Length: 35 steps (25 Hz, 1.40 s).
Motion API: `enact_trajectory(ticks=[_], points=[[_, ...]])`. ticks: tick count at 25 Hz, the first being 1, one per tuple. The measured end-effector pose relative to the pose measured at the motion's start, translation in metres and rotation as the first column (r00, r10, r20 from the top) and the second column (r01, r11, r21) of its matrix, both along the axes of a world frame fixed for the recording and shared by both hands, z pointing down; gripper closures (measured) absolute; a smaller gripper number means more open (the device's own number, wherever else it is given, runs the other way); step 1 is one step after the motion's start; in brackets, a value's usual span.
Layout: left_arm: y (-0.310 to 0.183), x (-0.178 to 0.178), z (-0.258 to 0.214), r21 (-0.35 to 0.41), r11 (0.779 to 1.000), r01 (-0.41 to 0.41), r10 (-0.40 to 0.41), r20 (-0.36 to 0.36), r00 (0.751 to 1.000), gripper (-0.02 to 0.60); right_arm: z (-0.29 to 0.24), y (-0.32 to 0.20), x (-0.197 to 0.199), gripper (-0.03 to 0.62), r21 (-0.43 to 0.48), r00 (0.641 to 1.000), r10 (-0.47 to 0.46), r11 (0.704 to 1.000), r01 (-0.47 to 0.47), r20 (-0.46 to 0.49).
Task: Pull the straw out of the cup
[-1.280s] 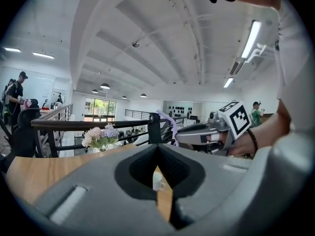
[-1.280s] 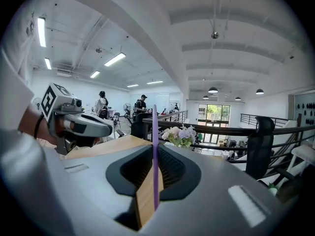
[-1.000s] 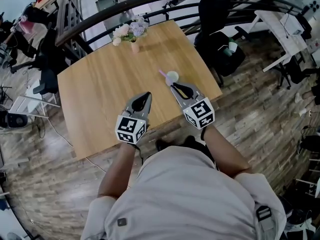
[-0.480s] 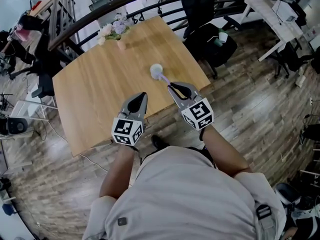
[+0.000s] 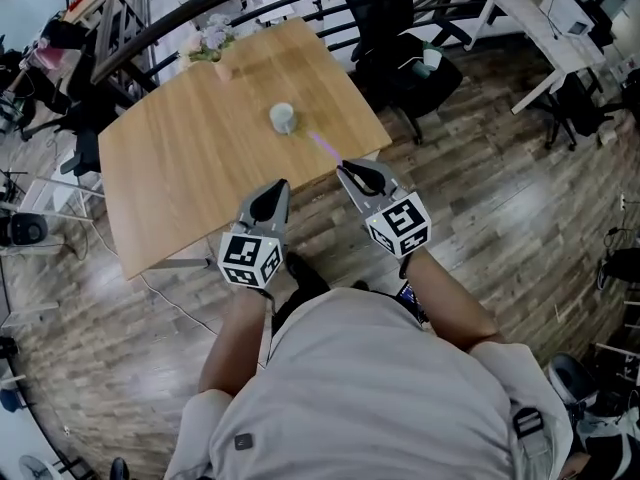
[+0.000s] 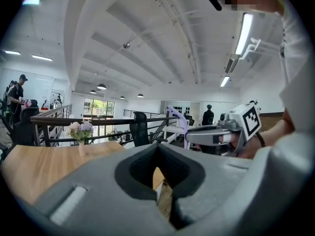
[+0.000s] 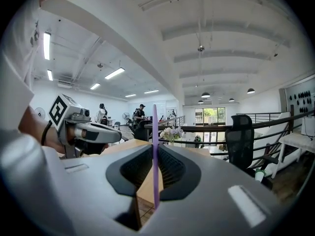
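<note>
The purple straw is out of the cup and sticks out from my right gripper, which is shut on its lower part. In the right gripper view the straw stands upright between the pads. The pale cup stands on the wooden table, apart from the straw's free end. My left gripper hovers at the table's near edge, shut with nothing in it. From the left gripper view the right gripper and straw show to the right.
A vase of flowers sits at the table's far edge. Black office chairs stand beyond the table's right corner, with a railing behind. White desks are at the far right. Wooden floor lies under both grippers.
Both grippers have drawn back from the table toward the person. The straw has come out of the cup with the right gripper; the cup stays on the table.
</note>
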<state>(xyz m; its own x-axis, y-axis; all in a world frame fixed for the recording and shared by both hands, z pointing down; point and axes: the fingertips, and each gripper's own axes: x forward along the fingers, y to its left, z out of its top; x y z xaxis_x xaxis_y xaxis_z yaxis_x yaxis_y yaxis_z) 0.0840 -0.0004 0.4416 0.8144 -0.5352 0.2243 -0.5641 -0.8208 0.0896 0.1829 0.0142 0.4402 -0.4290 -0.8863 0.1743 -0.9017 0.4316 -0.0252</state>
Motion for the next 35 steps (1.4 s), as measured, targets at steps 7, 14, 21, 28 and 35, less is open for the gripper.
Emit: enact_trajectory(ticks=[7, 14, 21, 28, 35], points=[[0.067, 0.023, 0.000, 0.010, 1.000, 0.020, -0.020, -0.009, 1.000, 0.577, -0.004, 0.068, 0.027, 0.551, 0.020, 1.000, -0.021, 1.000, 0.021, 0.002], [0.097, 0.030, -0.008, 0.028, 0.999, 0.035, -0.034, -0.021, 0.999, 0.577, -0.019, 0.105, 0.036, 0.551, 0.056, 0.999, -0.044, 0.997, 0.043, 0.019], [0.109, 0.031, -0.008, 0.050, 0.998, 0.031, -0.031, -0.002, 1.000, 0.577, -0.026, 0.118, 0.035, 0.552, 0.079, 0.999, -0.050, 0.996, 0.048, 0.022], [0.105, 0.030, -0.015, 0.053, 0.998, 0.044, -0.044, -0.009, 0.999, 0.577, -0.027, 0.114, 0.032, 0.551, 0.073, 0.998, -0.056, 0.996, 0.055, 0.021], [0.103, 0.024, -0.013, 0.056, 0.997, 0.045, -0.044, -0.021, 0.999, 0.577, -0.024, 0.111, 0.026, 0.551, 0.072, 0.998, -0.061, 0.996, 0.058, 0.036]])
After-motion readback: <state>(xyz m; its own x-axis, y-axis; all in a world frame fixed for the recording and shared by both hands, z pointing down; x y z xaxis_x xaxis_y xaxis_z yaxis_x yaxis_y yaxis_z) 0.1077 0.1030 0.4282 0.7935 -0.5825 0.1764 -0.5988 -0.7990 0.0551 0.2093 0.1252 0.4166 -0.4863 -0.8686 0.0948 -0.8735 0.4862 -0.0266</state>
